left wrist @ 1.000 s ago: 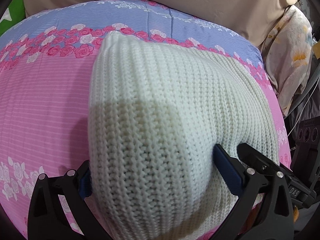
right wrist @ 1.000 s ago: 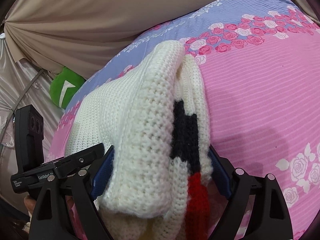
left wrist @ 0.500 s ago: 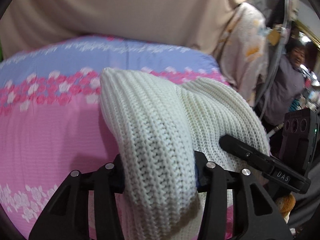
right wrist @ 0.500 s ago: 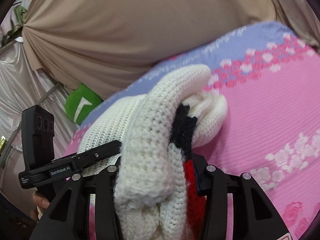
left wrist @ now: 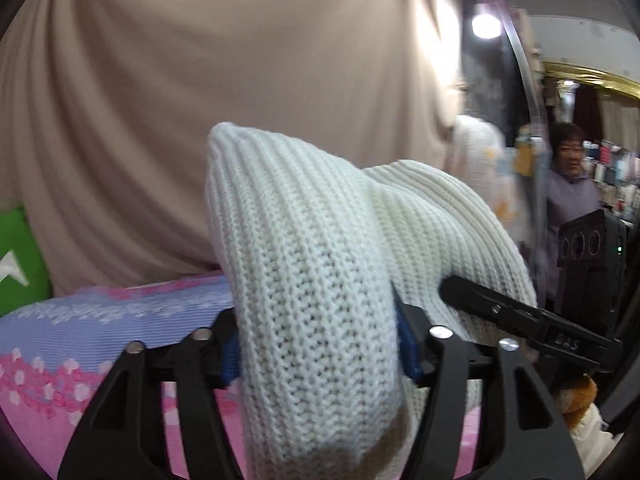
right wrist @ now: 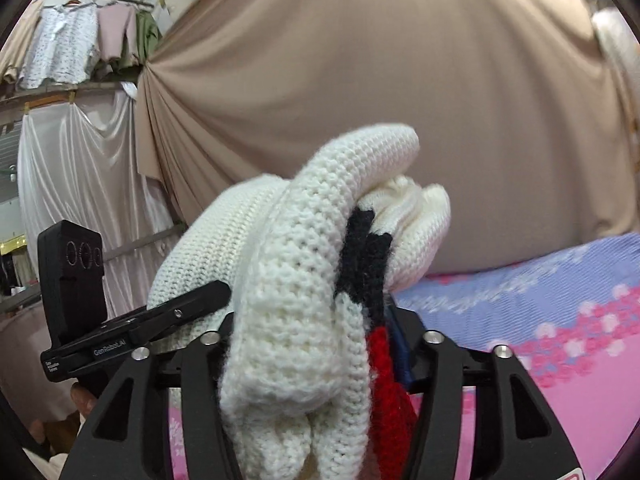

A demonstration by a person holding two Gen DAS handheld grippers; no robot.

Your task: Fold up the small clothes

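A folded white knit sweater with black and red patches hangs lifted above the pink and blue flowered bedsheet. My left gripper grips one thick folded end, its blue pads touching the knit on both sides while the jaws are opening. My right gripper holds the other bunched end the same way, pads against the wool and jaws opening. Each view shows the other gripper's black finger lying along the sweater: the right gripper's finger and the left gripper's finger.
A beige curtain fills the background behind the bed. A green cushion sits at the far left. A person stands at the right. Hanging clothes and a white drape are to the left.
Both grippers closed from wide around the sweater's ends onto it and lifted it off the bed. The views tilted up from the sheet to the curtain.
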